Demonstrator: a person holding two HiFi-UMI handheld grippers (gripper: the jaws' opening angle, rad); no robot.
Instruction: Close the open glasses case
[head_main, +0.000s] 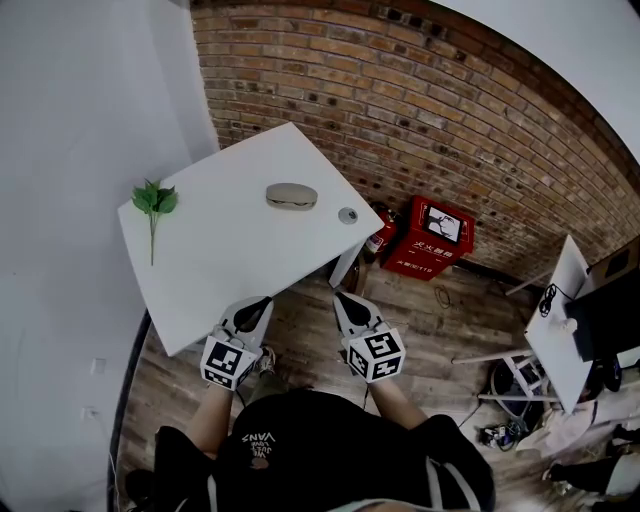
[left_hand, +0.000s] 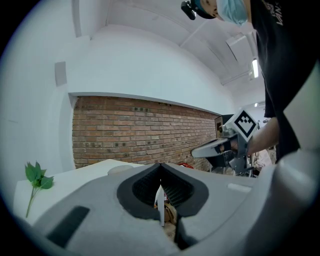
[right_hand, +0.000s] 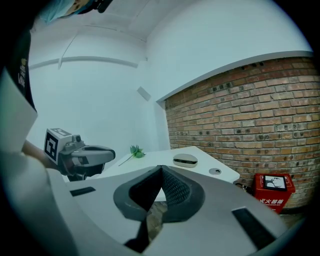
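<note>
left claw (head_main: 262, 303): closed, empty | right claw (head_main: 340, 296): closed, empty | glasses case (head_main: 291, 195): laid ajar far across the surface (head_main: 230, 270), well apart from both | closed tips are judged suited to pushing it shut (no grasp needed)

The left tool (head_main: 262, 301) and the right tool (head_main: 341, 297) are pale grey with black ribbed pads, and each carries a cube of black-and-white square markers. Ahead of them the surface (head_main: 230, 250) is white, the glasses case (head_main: 291, 195) beige-grey and the leafy sprig (head_main: 154, 201) green. Beyond, the brick wall (head_main: 450, 110) is reddish brown with pale mortar lines. The box (head_main: 430, 240) right of the right tool is red.
</note>
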